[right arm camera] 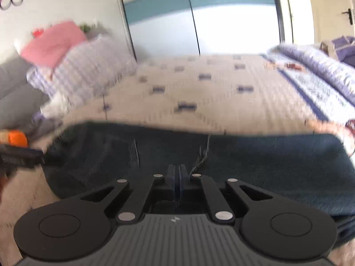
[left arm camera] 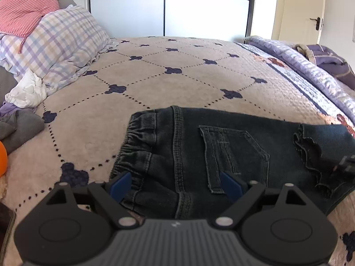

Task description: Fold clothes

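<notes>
While left tongs [left arm camera: 175, 182] gape over jeans [left arm camera: 221, 146] — right tongs [right arm camera: 176, 178] pressed together.

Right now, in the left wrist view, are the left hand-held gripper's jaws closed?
No, the left hand-held gripper has its blue fingers spread wide apart over the jeans.

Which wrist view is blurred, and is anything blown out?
Right wrist: motion-smeared throughout, jeans stitching and bedspread pattern streaked; wardrobe door glares white. Left wrist: sharp, jeans pocket stitching crisp; only fisheye bending at the edges, mild brightness on the wardrobe.
</notes>
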`<state>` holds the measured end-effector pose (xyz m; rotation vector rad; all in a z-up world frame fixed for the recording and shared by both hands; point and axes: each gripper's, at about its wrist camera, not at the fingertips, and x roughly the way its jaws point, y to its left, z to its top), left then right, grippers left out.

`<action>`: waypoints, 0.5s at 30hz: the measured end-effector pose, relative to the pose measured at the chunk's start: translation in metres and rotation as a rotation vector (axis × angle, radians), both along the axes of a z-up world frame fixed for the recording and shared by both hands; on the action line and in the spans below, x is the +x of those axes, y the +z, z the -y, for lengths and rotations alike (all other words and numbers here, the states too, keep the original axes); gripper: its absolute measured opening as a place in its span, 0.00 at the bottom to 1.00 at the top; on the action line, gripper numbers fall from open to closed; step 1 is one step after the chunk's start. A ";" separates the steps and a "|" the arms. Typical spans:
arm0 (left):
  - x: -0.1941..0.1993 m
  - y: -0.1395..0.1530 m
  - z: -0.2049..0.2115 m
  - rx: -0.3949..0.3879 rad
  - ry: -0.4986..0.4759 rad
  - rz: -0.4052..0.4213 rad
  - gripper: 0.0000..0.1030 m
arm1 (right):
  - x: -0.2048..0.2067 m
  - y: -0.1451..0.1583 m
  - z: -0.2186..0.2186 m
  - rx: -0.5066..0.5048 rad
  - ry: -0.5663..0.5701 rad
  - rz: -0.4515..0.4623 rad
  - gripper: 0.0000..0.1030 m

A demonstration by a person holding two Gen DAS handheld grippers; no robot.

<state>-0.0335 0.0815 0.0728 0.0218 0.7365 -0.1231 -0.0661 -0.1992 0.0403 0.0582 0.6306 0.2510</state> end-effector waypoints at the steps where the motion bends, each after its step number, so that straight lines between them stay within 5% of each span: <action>1: 0.000 0.000 0.000 -0.006 -0.002 0.000 0.86 | 0.001 -0.005 -0.003 -0.024 0.007 -0.022 0.06; 4: 0.000 0.000 0.001 -0.020 -0.015 0.006 0.89 | -0.008 0.003 -0.009 -0.017 0.085 -0.003 0.19; 5: 0.001 -0.002 0.002 -0.016 -0.018 0.008 0.90 | -0.014 0.009 -0.015 -0.019 0.121 0.025 0.41; 6: 0.004 -0.005 0.003 -0.001 -0.018 0.006 0.90 | -0.021 0.013 -0.022 -0.031 0.149 0.046 0.49; 15: 0.037 -0.037 0.005 0.153 0.041 0.027 0.96 | -0.028 -0.014 -0.059 -0.092 0.251 -0.119 0.47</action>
